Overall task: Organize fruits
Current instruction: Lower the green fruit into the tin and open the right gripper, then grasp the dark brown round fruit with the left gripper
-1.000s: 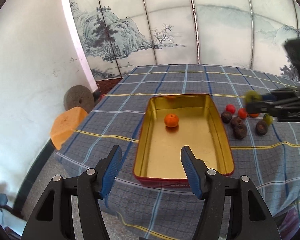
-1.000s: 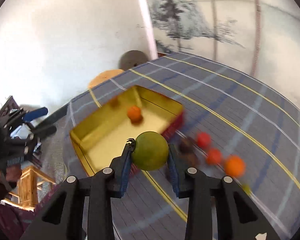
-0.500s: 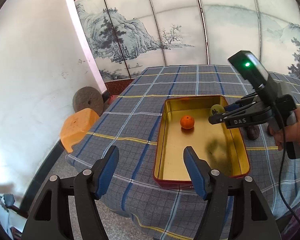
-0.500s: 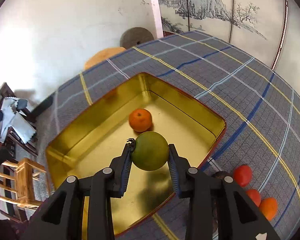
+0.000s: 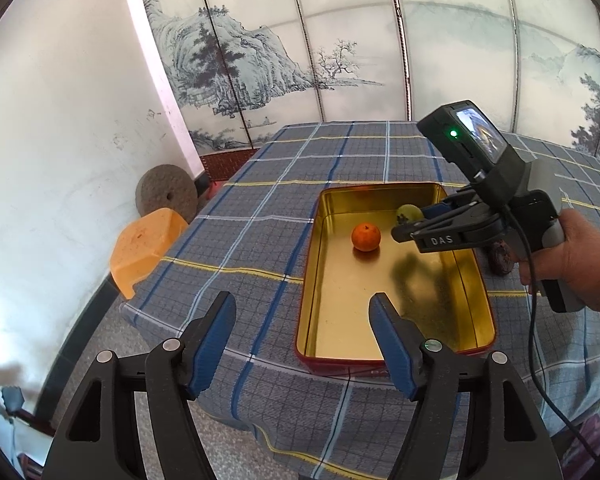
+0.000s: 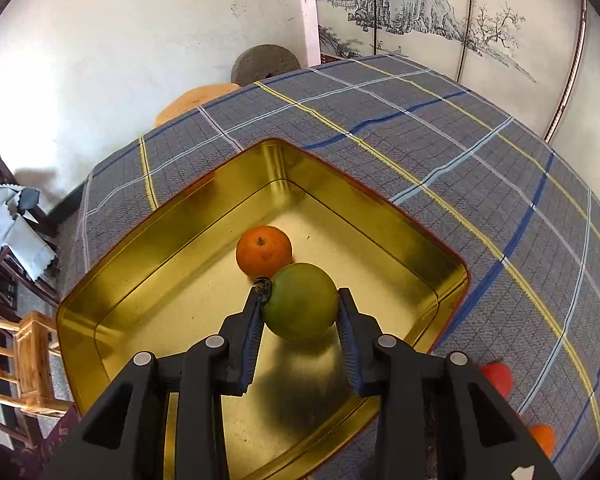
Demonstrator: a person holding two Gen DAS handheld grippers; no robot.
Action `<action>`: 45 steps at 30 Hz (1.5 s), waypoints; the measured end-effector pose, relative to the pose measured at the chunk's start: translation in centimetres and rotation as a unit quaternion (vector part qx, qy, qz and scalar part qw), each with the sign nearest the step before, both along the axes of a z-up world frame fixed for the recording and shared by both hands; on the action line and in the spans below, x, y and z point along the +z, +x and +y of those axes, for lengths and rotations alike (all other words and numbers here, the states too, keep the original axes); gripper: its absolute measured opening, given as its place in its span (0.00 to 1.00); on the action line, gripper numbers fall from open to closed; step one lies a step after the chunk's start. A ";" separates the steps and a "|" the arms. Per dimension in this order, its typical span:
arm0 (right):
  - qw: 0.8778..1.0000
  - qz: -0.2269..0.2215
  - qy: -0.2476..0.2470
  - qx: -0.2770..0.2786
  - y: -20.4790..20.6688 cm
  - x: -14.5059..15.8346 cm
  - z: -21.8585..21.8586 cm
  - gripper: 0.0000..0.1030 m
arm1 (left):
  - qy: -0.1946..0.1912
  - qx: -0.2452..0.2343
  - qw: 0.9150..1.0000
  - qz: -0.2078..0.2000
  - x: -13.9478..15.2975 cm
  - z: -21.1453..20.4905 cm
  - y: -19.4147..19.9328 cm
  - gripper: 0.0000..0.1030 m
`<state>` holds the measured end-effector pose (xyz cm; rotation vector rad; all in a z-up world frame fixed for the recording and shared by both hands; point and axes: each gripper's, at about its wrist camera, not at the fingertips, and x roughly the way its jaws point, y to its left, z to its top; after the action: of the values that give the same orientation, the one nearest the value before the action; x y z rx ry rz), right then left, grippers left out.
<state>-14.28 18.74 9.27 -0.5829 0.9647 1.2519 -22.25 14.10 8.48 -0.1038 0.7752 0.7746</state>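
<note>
A gold tin tray (image 5: 388, 196) (image 6: 172, 216) with a red outside lies on the checked tablecloth. An orange (image 5: 365, 237) (image 6: 263, 251) lies inside it. My right gripper (image 6: 300, 312) (image 5: 404, 226) is shut on a green fruit (image 6: 301, 301) (image 5: 409, 212) and holds it over the tray, just behind the orange. My left gripper (image 5: 302, 344) is open and empty, off the near edge of the table before the tray.
A red fruit (image 6: 498, 376) and an orange fruit (image 6: 542, 438) lie on the cloth right of the tray; a dark fruit (image 5: 500, 258) shows by the hand. An orange stool (image 5: 144, 248) and a millstone (image 5: 166, 194) stand at the table's left.
My right gripper has carried the green fruit from the fruit pile over the tray and lower, close to the orange. My left gripper has drawn back and to the left.
</note>
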 end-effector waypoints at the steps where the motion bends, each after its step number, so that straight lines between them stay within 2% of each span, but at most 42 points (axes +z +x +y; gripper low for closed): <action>1: 1.000 0.001 0.003 0.001 0.0 0.1 0.1 0.33 | -0.002 -0.001 1.000 0.000 -0.1 0.0 0.1 0.68; 3: 1.000 0.001 0.016 0.000 -0.1 0.5 0.0 0.39 | -0.004 -0.004 1.000 0.001 -0.2 -0.1 0.2 0.68; 4: 1.000 0.001 0.025 0.000 -0.1 0.8 -0.1 0.48 | -0.004 -0.005 1.000 0.000 -0.2 -0.2 0.2 0.68; 7: 0.998 0.001 0.068 -0.006 -0.1 2.5 -1.0 0.64 | -0.007 -0.010 1.000 0.001 -0.2 -0.4 0.4 0.69; 14: 0.989 -0.016 0.147 -0.025 -0.5 6.6 -6.6 0.70 | 0.001 -0.023 1.000 0.004 0.2 -1.4 0.8 0.71; 18: 0.983 -0.053 0.163 -0.063 -0.4 7.3 -13.3 0.78 | 0.001 -0.045 0.999 0.007 0.3 -2.6 1.4 0.72; 21: 0.980 -0.081 0.145 -0.110 0.9 6.2 -19.0 0.78 | -0.004 -0.084 0.996 0.007 0.6 -3.8 2.2 0.72; 24: 0.975 -0.101 0.099 -0.170 3.1 4.3 -24.7 0.78 | -0.003 -0.135 0.991 0.012 0.8 -5.6 3.7 0.72; 27: 0.964 -0.111 0.050 -0.238 6.2 1.9 -30.4 0.78 | -0.006 -0.200 0.980 0.024 0.7 -7.7 6.1 0.72; 30: 0.954 -0.094 0.045 -0.282 8.3 0.6 -34.4 0.78 | -0.025 -0.257 0.965 0.039 0.2 -9.2 9.5 0.72; 32: 0.949 -0.079 0.052 -0.301 9.1 0.0 -35.8 0.78 | -0.045 -0.276 0.958 0.055 -0.3 -9.6 11.9 0.71; 34: 0.946 -0.065 0.063 -0.310 9.5 -0.6 -37.0 0.79 | -0.075 -0.282 0.953 0.079 -1.3 -9.6 14.9 0.69; 36: 0.945 -0.056 0.078 -0.312 9.6 -0.4 -37.5 0.79 | -0.088 -0.283 0.951 0.089 -2.1 -9.5 16.8 0.67; 40: 0.944 -0.044 0.105 -0.310 9.9 -0.2 -38.3 0.79 | -0.087 -0.275 0.950 0.116 -4.3 -8.8 20.6 0.65; 45: 0.943 -0.030 0.126 -0.306 9.9 0.0 -38.7 0.84 | -0.091 -0.264 0.947 0.161 -7.2 -7.4 22.7 0.64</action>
<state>-4.40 -19.99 9.27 -0.0959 0.8274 0.7709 0.43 6.71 1.29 0.0683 1.1258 0.2072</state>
